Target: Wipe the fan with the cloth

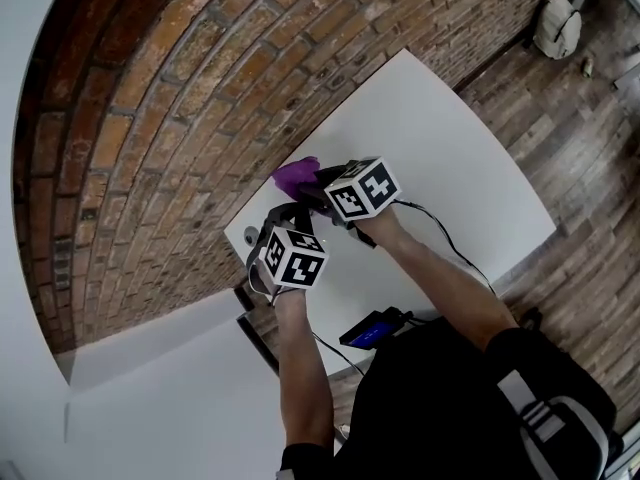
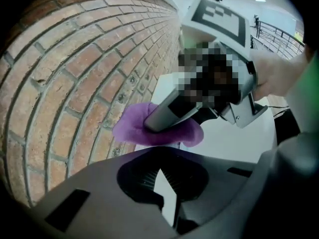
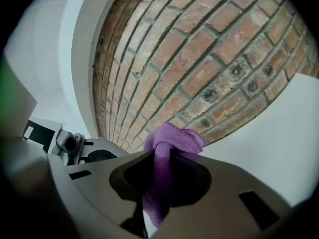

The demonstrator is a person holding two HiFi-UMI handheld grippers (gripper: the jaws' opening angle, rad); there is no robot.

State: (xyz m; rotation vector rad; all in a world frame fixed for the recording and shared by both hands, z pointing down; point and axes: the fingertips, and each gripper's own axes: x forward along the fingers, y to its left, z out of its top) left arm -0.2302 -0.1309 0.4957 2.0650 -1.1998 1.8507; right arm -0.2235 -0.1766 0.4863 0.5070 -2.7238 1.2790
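Note:
A purple cloth [image 1: 296,174] lies bunched at the table's far edge, against the brick wall. My right gripper [image 1: 312,184] is shut on it. In the right gripper view a strip of the cloth [image 3: 174,138] runs down between the closed jaws [image 3: 159,183]. From the left gripper view the right gripper's finger [image 2: 169,116] rests on the cloth [image 2: 130,126]. My left gripper [image 1: 282,216] sits just left of the right one, pointing steeply down. Its jaws [image 2: 162,183] are shut, with only a thin pale sliver between the pads. I cannot make out a fan in any view.
The white table [image 1: 440,158] butts against a brick wall [image 1: 150,118]. A small grey round thing [image 1: 250,235] lies near the left gripper. A blue device [image 1: 372,328] sits at the table's near edge. A white bag [image 1: 557,26] is on the wooden floor.

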